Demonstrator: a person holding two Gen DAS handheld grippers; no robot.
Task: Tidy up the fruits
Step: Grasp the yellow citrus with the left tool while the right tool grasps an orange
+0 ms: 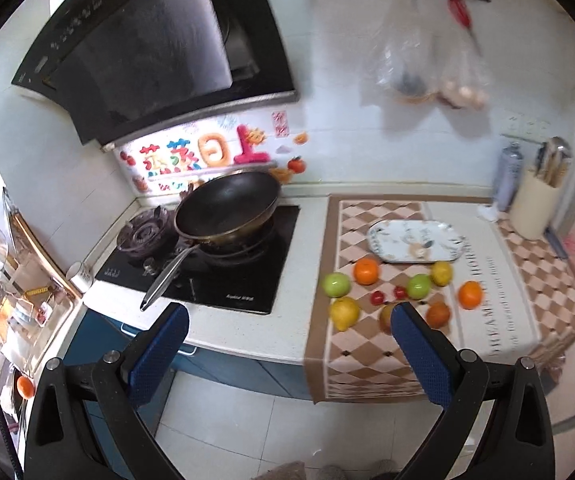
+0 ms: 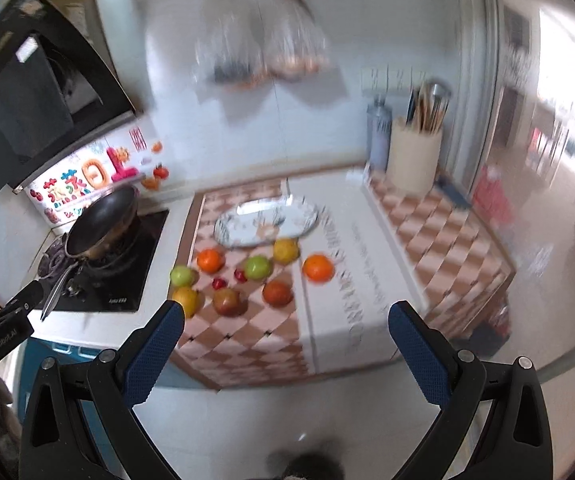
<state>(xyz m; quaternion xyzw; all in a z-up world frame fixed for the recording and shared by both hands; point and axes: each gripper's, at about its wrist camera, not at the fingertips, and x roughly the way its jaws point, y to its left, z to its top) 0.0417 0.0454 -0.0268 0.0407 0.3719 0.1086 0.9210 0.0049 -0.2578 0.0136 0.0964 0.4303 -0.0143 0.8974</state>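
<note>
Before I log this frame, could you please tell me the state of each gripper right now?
Left gripper: open, holding nothing, back from the counter.
Right gripper: open, holding nothing, back from the fruit.

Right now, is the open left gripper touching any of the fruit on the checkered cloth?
Apart. In the left wrist view the left gripper hangs open over the floor, short of the counter edge, holding nothing; the yellow lemon lies beyond on the cloth.

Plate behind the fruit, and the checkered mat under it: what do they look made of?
Plate: probably glazed ceramic or melamine; white, glossy, with a printed pattern and light glare on it. The blur leaves it open. Checkered mat: looks like soft matte fabric; it drapes over the counter's front edge.
</note>
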